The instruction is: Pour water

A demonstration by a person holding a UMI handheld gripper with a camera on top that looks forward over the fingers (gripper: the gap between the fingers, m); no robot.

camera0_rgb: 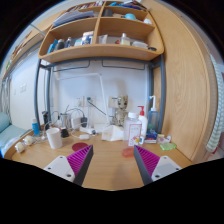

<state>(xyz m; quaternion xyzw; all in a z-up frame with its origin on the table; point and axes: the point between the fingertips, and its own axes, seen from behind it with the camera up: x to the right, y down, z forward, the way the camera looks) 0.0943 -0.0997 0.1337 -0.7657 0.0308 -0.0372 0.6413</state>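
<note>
My gripper (110,163) hangs with its two magenta-padded fingers (80,160) spread apart over the bare wooden desk (108,155), a white cup (54,138) and a red-capped white bottle (142,124) standing well beyond them under cluttered wooden shelves (100,47).

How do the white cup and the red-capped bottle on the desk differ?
The cup is short, wide and all white; the bottle is tall, slim and topped in red. The cup stands ahead of the left finger, the bottle beyond the right finger. Both stand upright on the desk, untouched by the open gripper.
</note>
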